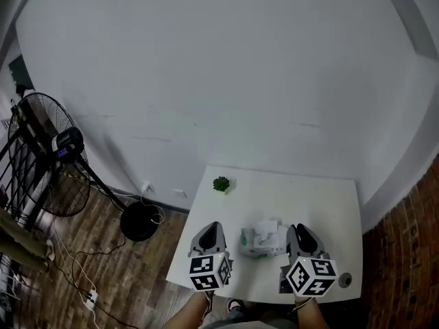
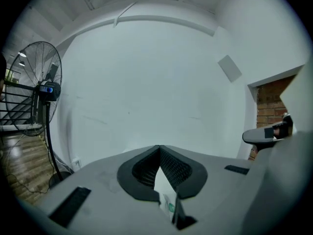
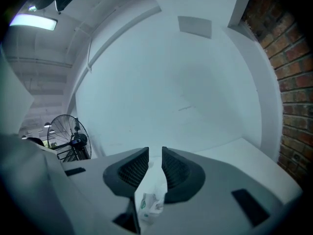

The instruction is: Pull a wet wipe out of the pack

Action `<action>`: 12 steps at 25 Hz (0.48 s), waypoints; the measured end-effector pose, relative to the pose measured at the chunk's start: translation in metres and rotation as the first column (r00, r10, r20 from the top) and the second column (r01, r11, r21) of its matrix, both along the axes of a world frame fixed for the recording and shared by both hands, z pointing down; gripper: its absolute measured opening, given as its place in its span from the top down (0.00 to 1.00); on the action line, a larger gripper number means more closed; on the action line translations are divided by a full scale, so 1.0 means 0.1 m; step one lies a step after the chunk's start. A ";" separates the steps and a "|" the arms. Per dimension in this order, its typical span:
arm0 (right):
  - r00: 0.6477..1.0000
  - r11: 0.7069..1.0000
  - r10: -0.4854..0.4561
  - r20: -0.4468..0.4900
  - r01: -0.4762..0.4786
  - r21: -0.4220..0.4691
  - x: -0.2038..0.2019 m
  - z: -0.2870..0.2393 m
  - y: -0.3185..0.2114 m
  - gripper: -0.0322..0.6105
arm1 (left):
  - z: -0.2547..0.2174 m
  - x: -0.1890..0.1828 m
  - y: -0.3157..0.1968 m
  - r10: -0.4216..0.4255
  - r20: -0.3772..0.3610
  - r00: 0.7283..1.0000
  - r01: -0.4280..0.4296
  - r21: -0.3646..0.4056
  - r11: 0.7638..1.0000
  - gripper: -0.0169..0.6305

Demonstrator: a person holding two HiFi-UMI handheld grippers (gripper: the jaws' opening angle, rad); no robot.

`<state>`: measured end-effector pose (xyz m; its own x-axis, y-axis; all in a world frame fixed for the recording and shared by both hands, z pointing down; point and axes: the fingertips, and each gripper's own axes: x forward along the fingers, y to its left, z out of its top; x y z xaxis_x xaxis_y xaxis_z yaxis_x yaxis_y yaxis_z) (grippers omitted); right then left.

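We find the small soft wet-wipe pack, pale with green print (image 1: 263, 242), lying on the white rectangular table (image 1: 329, 204), towards its near edge and squarely between the two tools; this placing puts it within reach of either one. Something white and crumpled stands up from the top of the pack; we cannot tell whether it is a wipe or a flap.

The left gripper (image 1: 213, 227) stands just beside the pack's left side, apart from it; in its own view (image 2: 159, 147) the two ribbed dark pads meet at the tips and pinch nothing, the pack (image 2: 168, 205) showing only low down behind them; we judge it is held there ready to pin the pack down.

The right gripper (image 1: 300, 229) stands just beside the pack's right side; in its own view (image 3: 155, 151) the pads are a narrow slit apart with nothing between them, the pack (image 3: 150, 202) visible below; we judge this narrow opening suits a thin sheet.

Both tools are raised and pointed at the wall, not at the pack; we judge the pull not yet begun.

A small green potted plant (image 1: 221, 184) sits at the table's far edge, well apart from the work; a black standing fan (image 1: 48, 156) is on the wooden floor to the left.
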<state>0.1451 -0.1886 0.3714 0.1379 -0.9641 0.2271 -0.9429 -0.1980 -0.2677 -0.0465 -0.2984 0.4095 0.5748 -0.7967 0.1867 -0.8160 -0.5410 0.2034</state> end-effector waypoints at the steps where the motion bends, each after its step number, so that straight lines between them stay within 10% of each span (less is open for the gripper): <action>1: 1.000 1.000 0.003 -0.001 -0.003 -0.006 0.01 0.01 -0.04 0.82 | 0.01 0.02 -0.07 0.003 -0.002 1.000 -0.003 -0.005 1.000 0.97; 12: 0.998 0.997 -0.058 0.004 0.058 -0.048 0.28 0.15 -0.35 0.82 | 0.11 0.18 -0.30 -0.055 0.029 0.998 0.056 -0.022 0.998 0.97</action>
<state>0.1730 -0.2235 0.3862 0.0817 -0.9583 0.2737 -0.9525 -0.1559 -0.2615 -0.0284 -0.3286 0.4207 0.5238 -0.8228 0.2207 -0.8504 -0.4900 0.1917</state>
